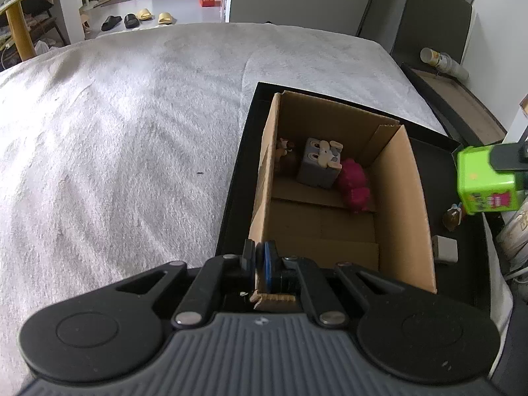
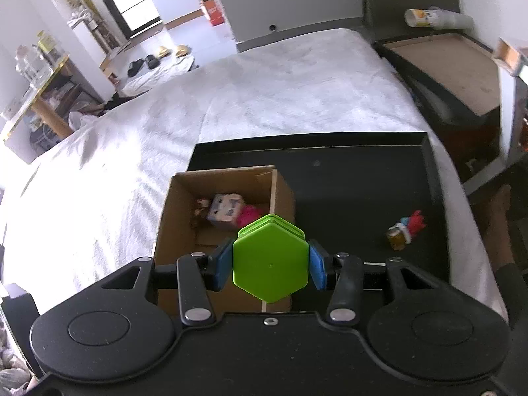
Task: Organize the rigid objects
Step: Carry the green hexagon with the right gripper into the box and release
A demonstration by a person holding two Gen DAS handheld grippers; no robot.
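Observation:
An open cardboard box (image 1: 399,204) stands on a black tray (image 1: 237,198). My left gripper (image 1: 259,255) is shut on the box's near wall at its corner. Inside the box lie a grey cube toy (image 1: 318,163), a magenta toy (image 1: 354,186) and a small brown figure (image 1: 284,156). My right gripper (image 2: 270,265) is shut on a green hexagonal container (image 2: 270,260), held in the air just right of the box (image 2: 180,217). The left wrist view shows that container (image 1: 483,181) at its right edge.
On the tray (image 2: 356,181) to the right stand a small red-and-blue figure with an amber jar (image 2: 404,231) and a pale block (image 1: 445,247). A white bed cover (image 1: 132,132) spreads left and beyond. A second dark tray (image 2: 445,62) and stacked paper cups (image 2: 435,18) lie far right.

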